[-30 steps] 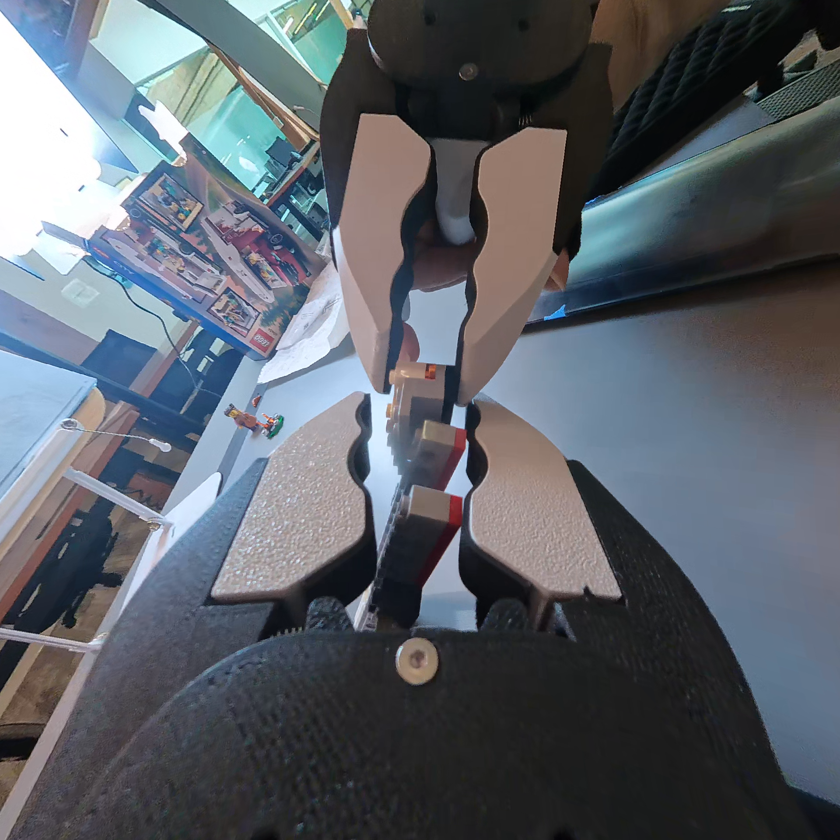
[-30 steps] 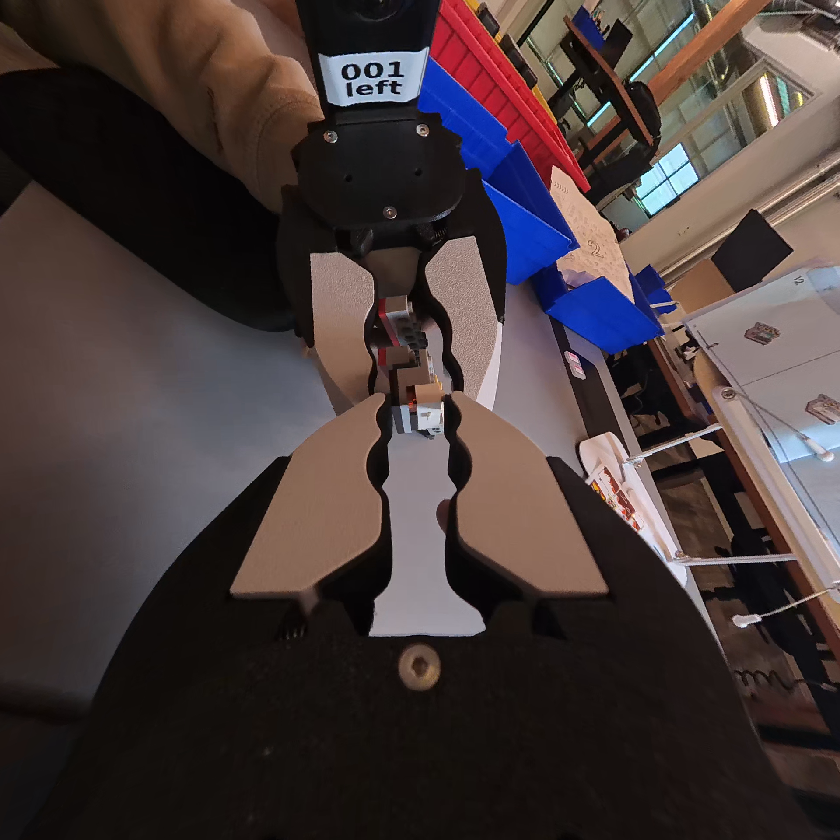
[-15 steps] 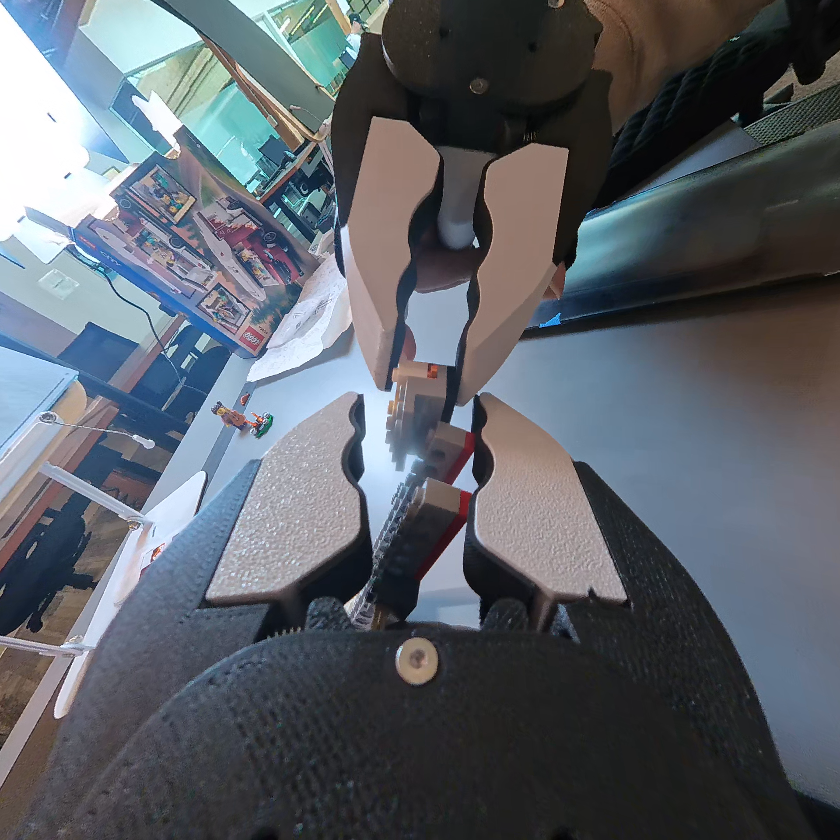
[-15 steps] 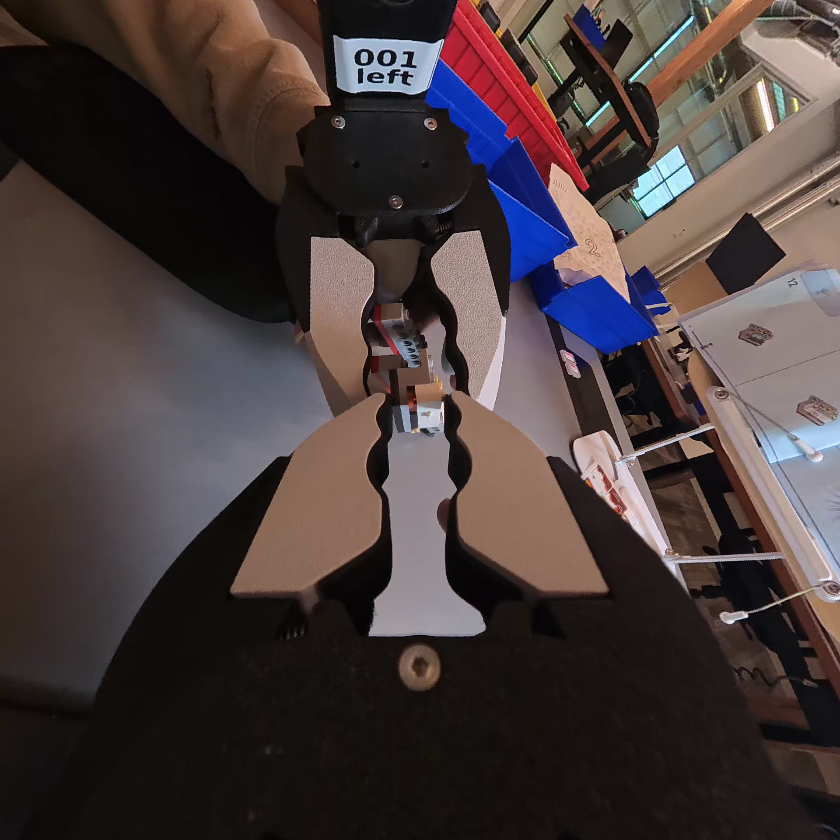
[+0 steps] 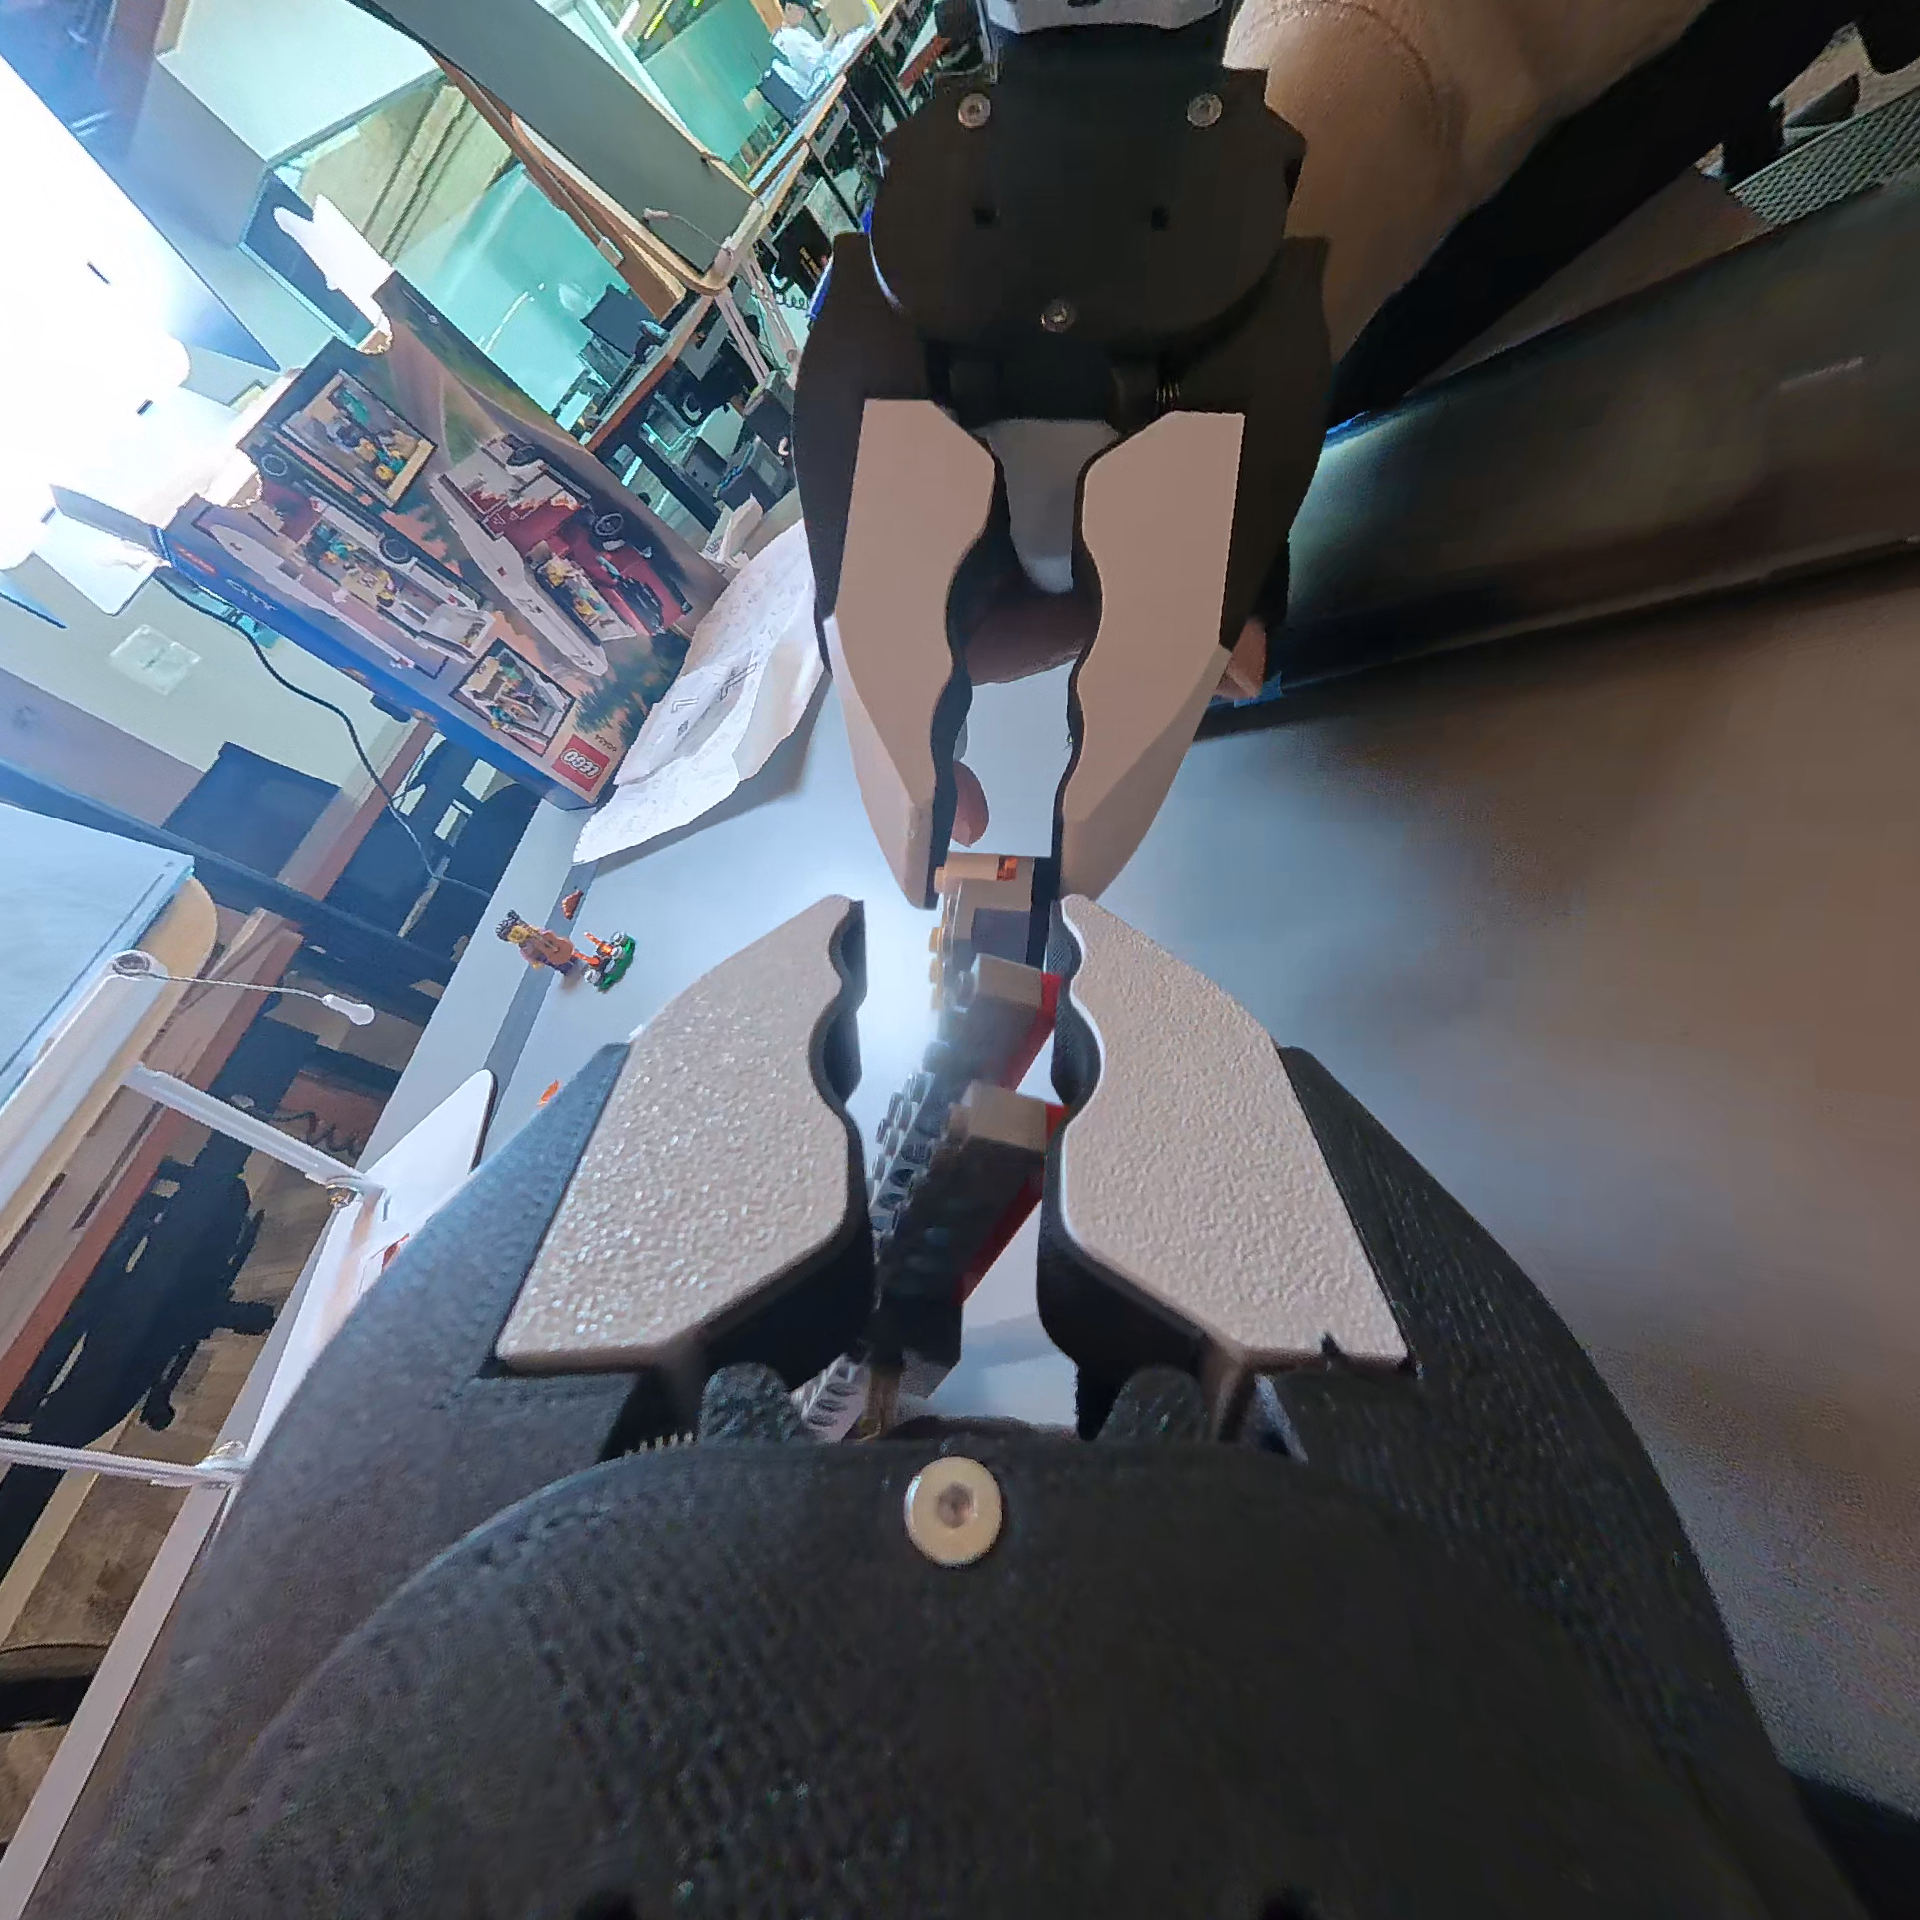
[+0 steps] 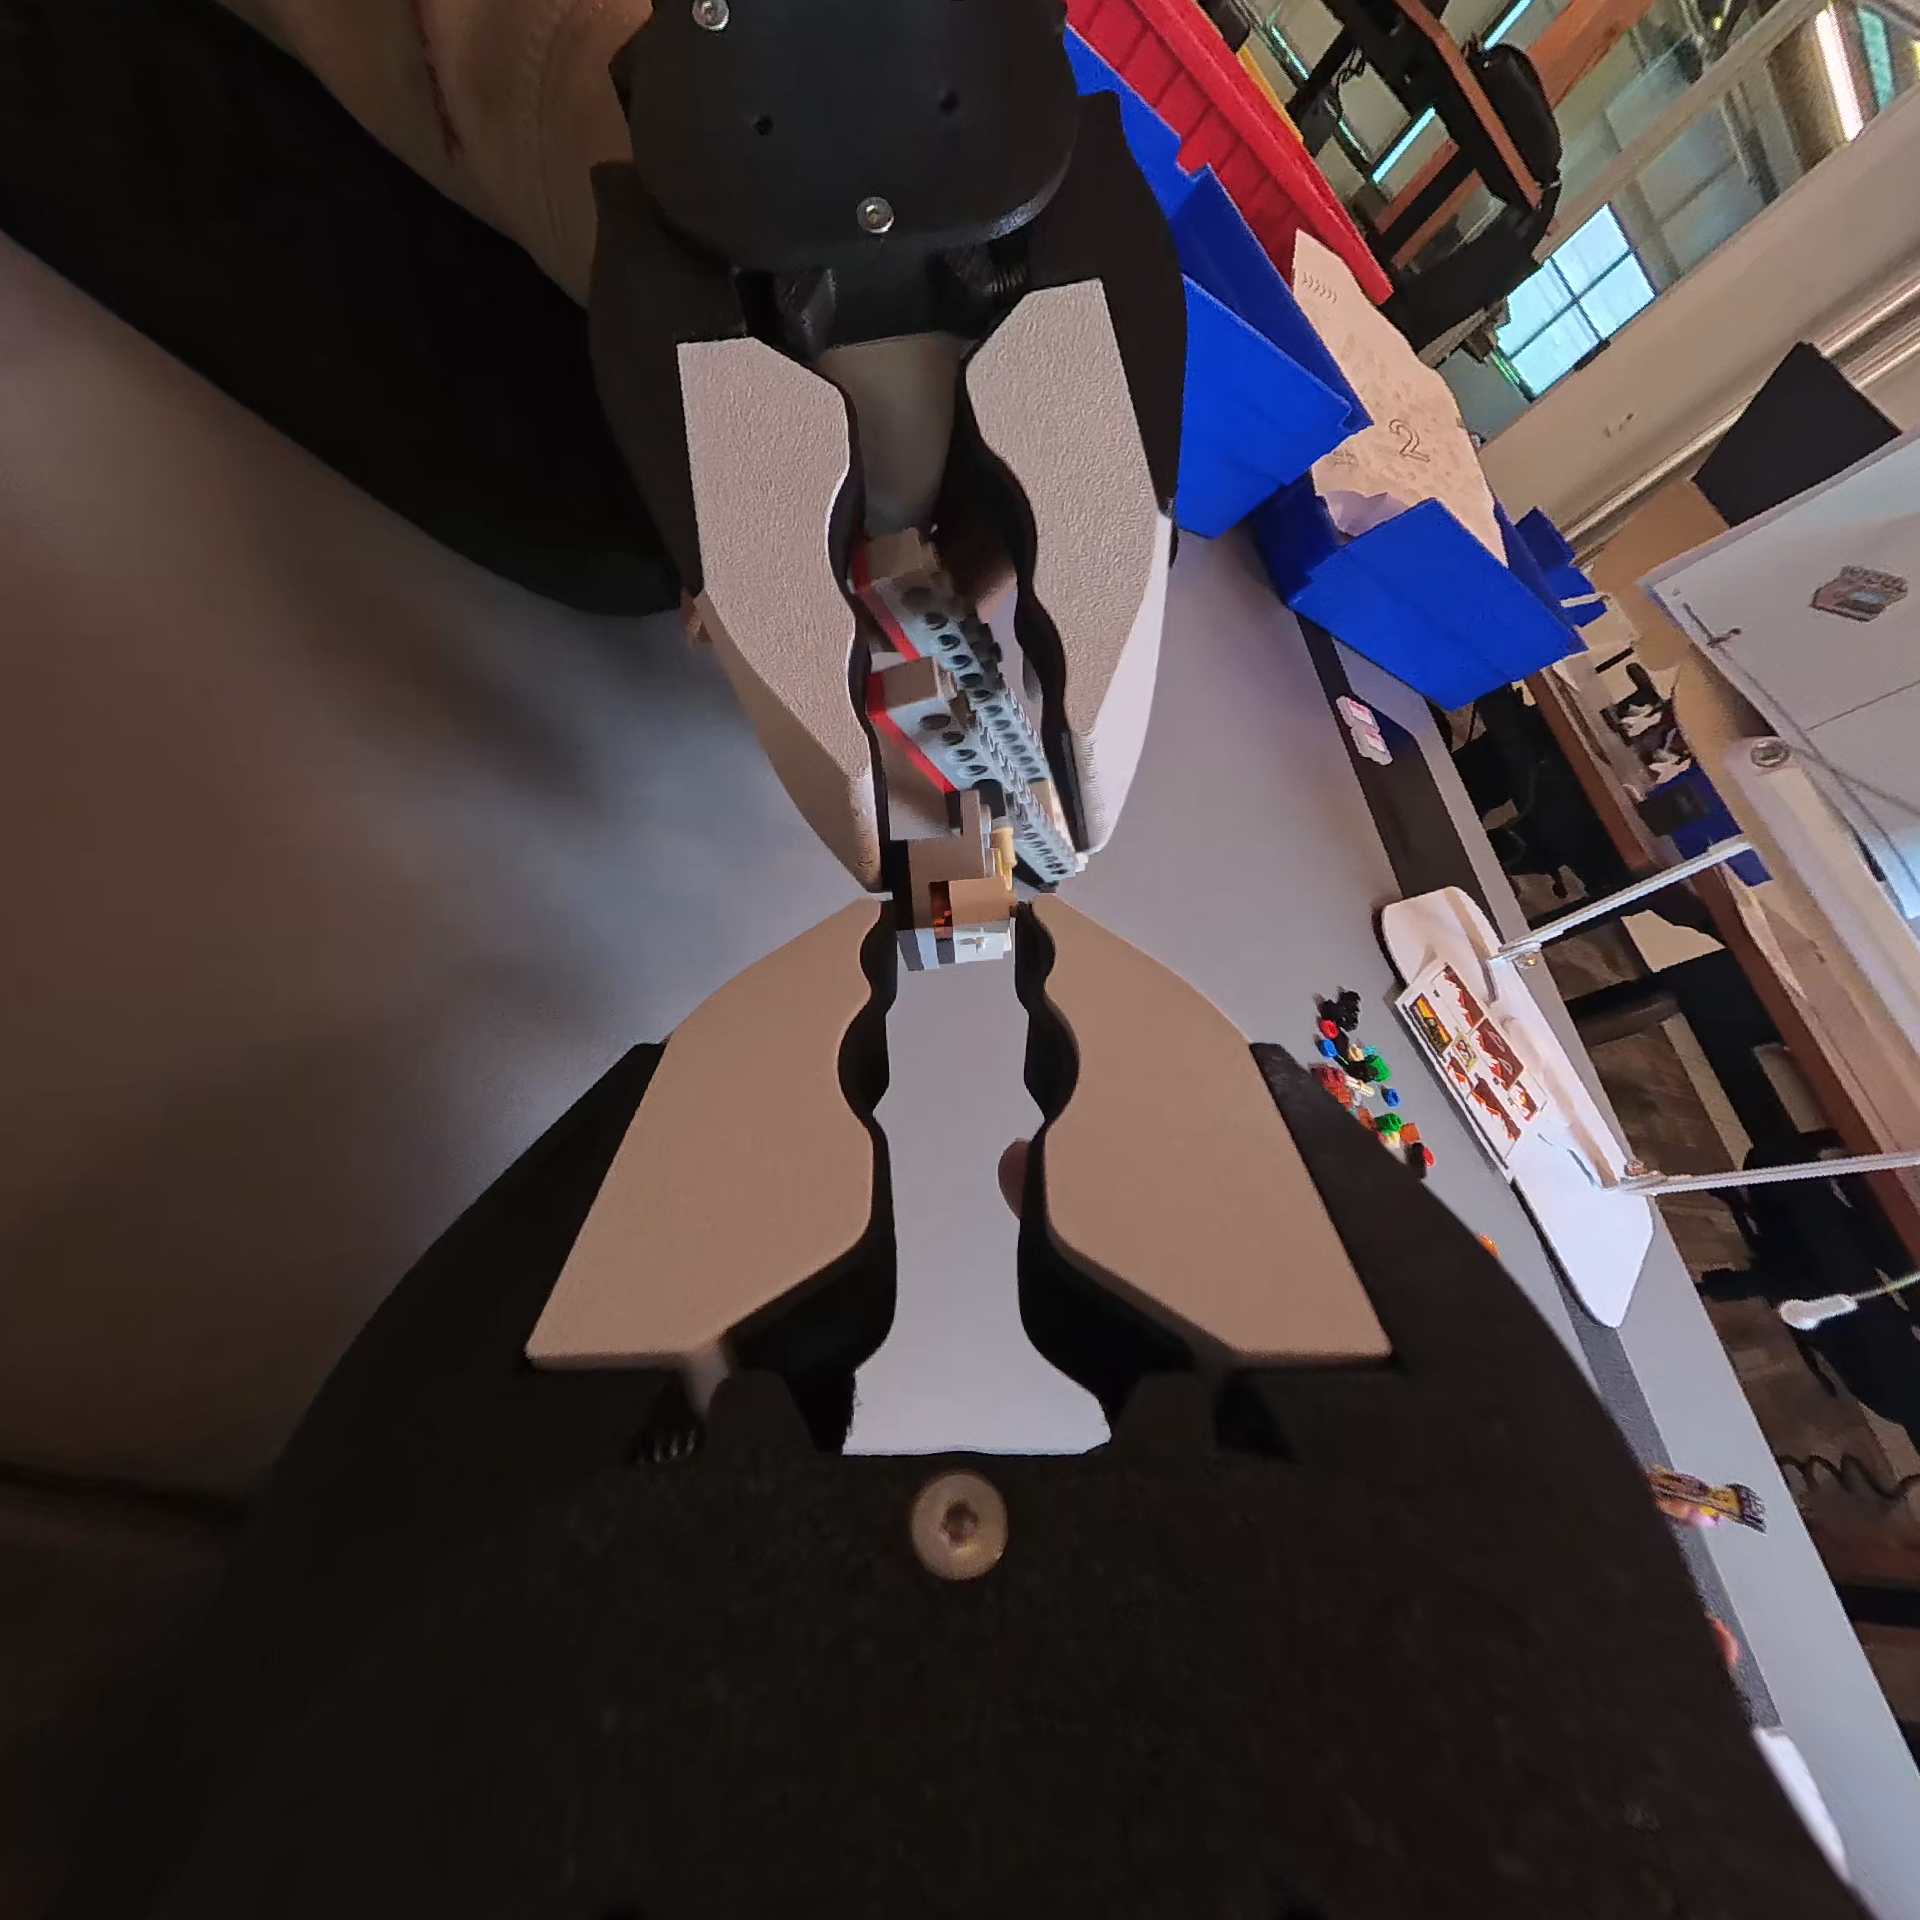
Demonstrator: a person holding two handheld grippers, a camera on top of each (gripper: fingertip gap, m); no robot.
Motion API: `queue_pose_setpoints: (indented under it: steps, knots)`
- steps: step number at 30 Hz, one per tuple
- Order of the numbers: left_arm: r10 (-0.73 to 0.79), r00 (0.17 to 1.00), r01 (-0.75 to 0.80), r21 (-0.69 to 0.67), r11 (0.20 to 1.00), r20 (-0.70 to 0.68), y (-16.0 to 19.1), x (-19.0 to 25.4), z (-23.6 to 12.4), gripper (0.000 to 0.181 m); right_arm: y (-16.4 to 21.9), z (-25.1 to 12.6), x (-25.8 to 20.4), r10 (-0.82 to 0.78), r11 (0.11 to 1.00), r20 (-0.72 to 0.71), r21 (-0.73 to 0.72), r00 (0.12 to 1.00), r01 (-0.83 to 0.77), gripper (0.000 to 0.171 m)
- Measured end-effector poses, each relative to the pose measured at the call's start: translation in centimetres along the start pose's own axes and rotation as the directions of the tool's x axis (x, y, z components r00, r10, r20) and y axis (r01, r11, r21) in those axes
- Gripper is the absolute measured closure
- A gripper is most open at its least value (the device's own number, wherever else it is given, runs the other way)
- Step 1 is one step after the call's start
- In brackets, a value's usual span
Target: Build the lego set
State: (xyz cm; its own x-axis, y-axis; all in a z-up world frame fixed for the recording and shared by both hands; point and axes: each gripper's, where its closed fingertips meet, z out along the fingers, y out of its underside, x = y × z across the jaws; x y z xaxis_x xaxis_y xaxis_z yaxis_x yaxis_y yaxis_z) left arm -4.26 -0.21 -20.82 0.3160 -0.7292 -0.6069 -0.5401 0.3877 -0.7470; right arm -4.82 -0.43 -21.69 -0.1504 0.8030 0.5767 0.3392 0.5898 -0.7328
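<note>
A Lego assembly [image 5: 982, 1122] of grey, tan and red bricks hangs in the air between my two grippers, which face each other tip to tip. My left gripper [image 5: 961, 920] is shut on its long body, which lies tilted between the fingers. My right gripper [image 6: 951, 925] is shut on its tan and grey end piece [image 6: 956, 920]. The right view shows the assembly's studded grey side [image 6: 987, 717] inside the left gripper [image 6: 977, 857]. The left view shows the right gripper [image 5: 997, 878] from the front.
All this is above a grey table [image 6: 312, 831]. The Lego box [image 5: 436, 582], instruction sheets [image 5: 727, 707] and a minifigure [image 5: 540, 940] lie at one end. Blue bins [image 6: 1434, 592], loose small pieces [image 6: 1361, 1081] and a sticker sheet [image 6: 1486, 1070] lie at the other. Both grippers' tips are close together, under 4 cm apart.
The assembly has tilted inside the left gripper and now shows its studded side to the right view. Both grippers have shifted slightly and keep their hold.
</note>
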Motion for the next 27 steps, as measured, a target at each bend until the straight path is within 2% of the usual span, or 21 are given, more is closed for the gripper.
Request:
queue_pose_setpoints:
  steps: [5,9,13,18,22,27]
  knots:
    - [0.002,1.0,-0.003,0.025,1.0,0.02,-0.5,-0.3,-0.2,0.161,0.8,0.6,0.6,0.041,0.999,0.007,0.01,0.999,-0.041,0.15]
    - [-0.027,0.999,0.025,0.05,0.998,0.035,-0.8,-0.9,-0.5,0.163,1.0,1.1,0.0,0.089,0.995,0.075,0.042,0.993,-0.092,0.15]
    - [-0.07,0.997,0.068,0.084,0.994,0.029,-1.3,-1.2,-0.5,0.163,0.0,2.3,-1.0,0.054,0.995,0.119,0.072,0.991,-0.063,0.149]
    - [-0.11,0.994,0.106,0.114,0.988,0.022,-1.8,-1.3,-0.5,0.161,-1.1,3.9,-0.3,0.091,0.987,0.053,0.131,0.994,-0.098,0.149]
    - [-0.128,0.991,0.123,0.123,0.985,0.033,-1.8,-1.7,-0.7,0.153,-1.0,3.8,0.9,0.114,0.982,-0.031,0.153,0.993,-0.108,0.15]
    - [-0.154,0.987,0.148,0.117,0.982,0.043,-1.3,-2.3,-0.9,0.147,-0.7,4.3,1.2,0.127,0.984,-0.036,0.13,0.991,-0.121,0.15]
